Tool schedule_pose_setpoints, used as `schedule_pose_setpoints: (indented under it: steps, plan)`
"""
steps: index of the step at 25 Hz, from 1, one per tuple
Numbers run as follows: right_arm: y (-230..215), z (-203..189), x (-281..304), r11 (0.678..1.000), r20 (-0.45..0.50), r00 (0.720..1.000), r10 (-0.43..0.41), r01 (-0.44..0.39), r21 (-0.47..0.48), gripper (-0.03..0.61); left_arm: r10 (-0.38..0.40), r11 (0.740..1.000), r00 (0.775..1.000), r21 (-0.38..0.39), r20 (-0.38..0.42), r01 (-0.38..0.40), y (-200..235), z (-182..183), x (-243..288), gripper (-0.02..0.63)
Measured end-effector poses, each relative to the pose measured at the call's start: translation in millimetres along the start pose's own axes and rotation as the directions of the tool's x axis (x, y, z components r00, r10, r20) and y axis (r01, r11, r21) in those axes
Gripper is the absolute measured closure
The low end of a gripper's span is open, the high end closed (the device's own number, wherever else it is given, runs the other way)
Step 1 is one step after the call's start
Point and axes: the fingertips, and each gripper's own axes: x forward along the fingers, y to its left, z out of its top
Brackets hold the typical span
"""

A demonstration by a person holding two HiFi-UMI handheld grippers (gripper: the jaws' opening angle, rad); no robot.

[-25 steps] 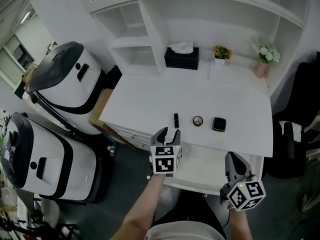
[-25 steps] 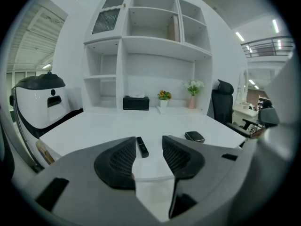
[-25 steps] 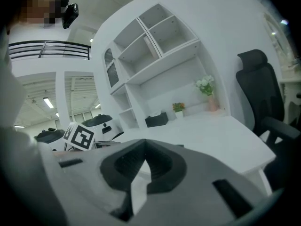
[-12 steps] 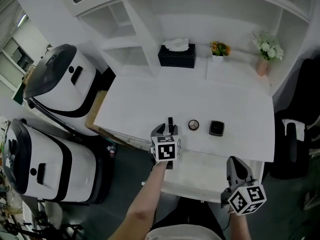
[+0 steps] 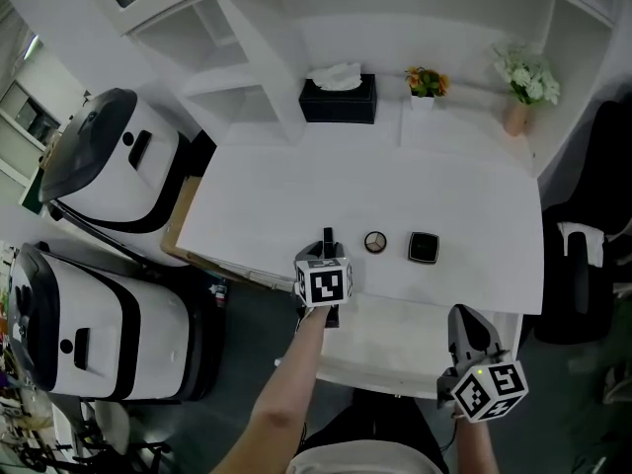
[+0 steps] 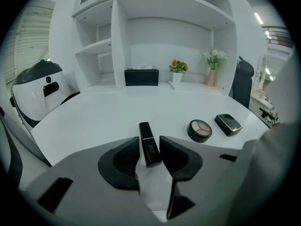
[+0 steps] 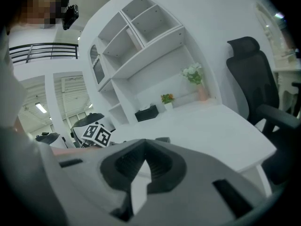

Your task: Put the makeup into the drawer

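Slim, glossy black lipstick (image 6: 147,136) is seen lying flat near the near edge of the smooth white table (image 5: 395,186). It is clamped by the ribbed black fingers of the left gripper (image 6: 149,141), which have just been closing. A round eyeshadow pan (image 6: 200,130) and a square black compact (image 6: 228,124) are noted to its right. The right gripper (image 7: 144,147) is held with fingers pressed together, empty.

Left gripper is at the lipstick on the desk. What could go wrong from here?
The left gripper, whose jaws have just been closing, holds the lipstick lengthwise between its pads, with the far end past the tips. The smooth tube may slip or tilt when lifted. The round compact lies close to the right, so a sideways swing might knock it.
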Motion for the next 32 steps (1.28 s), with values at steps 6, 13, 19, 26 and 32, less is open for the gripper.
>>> schedule_pose_setpoints:
  steps: [6,13,19,26,32]
  plan:
    - [0,-2,-3,1.000,0.003,1.000,-0.001,0.001,0.010,0.577,-0.013,1.000,1.000,0.008,-0.004,0.013,0,-3,0,0.512]
    - [2,-8,-11,0.999,0.004,1.000,-0.004,0.004,0.052,0.577,-0.073,0.994,0.996,0.087,0.054,0.069,-13,-4,-23,0.516]
    - [10,-14,-23,0.998,0.011,1.000,-0.013,0.013,0.055,0.577,-0.209,0.959,0.974,0.215,0.089,0.186,-55,-4,-65,0.517]
    - [12,-21,-48,0.997,0.033,0.998,-0.050,0.048,0.065,0.577,-0.397,0.852,0.917,0.389,0.046,0.349,-129,-25,-101,0.517]
    - [-2,-30,-77,0.988,0.060,0.990,-0.124,0.118,0.100,0.577,-0.551,0.715,0.834,0.494,-0.037,0.494,-193,-50,-117,0.517]
